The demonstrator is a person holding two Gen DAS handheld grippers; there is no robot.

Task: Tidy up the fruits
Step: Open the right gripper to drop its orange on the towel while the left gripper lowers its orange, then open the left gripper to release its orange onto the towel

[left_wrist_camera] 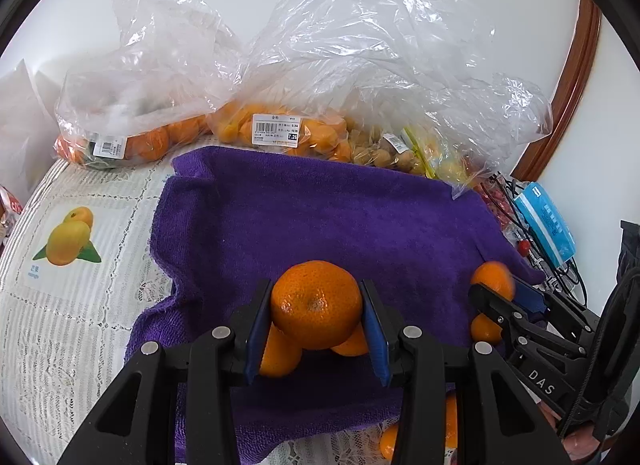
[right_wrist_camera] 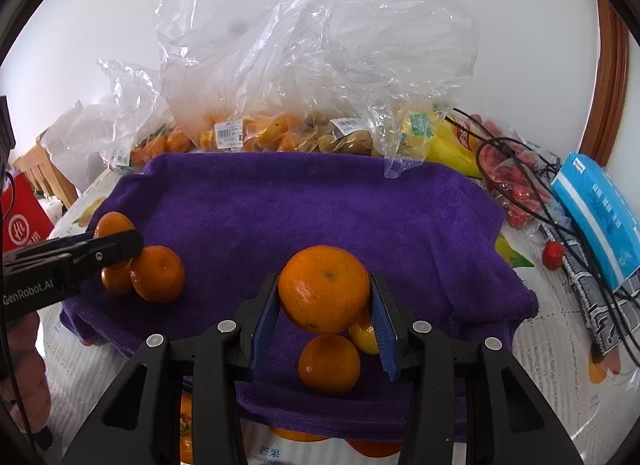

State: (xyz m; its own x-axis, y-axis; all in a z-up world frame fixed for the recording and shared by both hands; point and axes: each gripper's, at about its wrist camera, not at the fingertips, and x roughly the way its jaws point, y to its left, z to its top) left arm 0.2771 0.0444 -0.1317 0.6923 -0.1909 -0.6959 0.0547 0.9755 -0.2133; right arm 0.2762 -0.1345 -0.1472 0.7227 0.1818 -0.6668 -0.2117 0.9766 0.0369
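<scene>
- Left wrist view: the left gripper (left_wrist_camera: 316, 315) pinches a mandarin (left_wrist_camera: 316, 303) between its blue fingers (left_wrist_camera: 256, 329), lifted above a purple towel (left_wrist_camera: 320, 217) spread on the table (left_wrist_camera: 60, 305).
- Two more mandarins (left_wrist_camera: 280, 357) lie on the towel just under the held one.
- At the right edge the right gripper (left_wrist_camera: 496, 289) shows from the side, its fingers closed on another mandarin (left_wrist_camera: 490, 275), with a further one just below it.
- Behind the towel stand clear plastic bags of fruit (left_wrist_camera: 280, 129) with price labels; a blue packet (left_wrist_camera: 544, 221) and black cables lie to the right.

- Right wrist view: the right gripper (right_wrist_camera: 326, 311) pinches a mandarin (right_wrist_camera: 324, 289) between its blue fingers (right_wrist_camera: 382, 325), raised above the purple towel (right_wrist_camera: 320, 205).
- Beneath it on the towel rest a smaller mandarin (right_wrist_camera: 329, 363) and a yellowish fruit (right_wrist_camera: 364, 335), touching each other.
- On the left, the left gripper (right_wrist_camera: 116, 243) holds its mandarin (right_wrist_camera: 112, 225) over two others (right_wrist_camera: 158, 273) that sit together on the towel.
- The bags of fruit (right_wrist_camera: 260, 133) line the far edge, bananas (right_wrist_camera: 452, 145) beside them, and a small red fruit (right_wrist_camera: 553, 254) near the blue packet (right_wrist_camera: 596, 209).
</scene>
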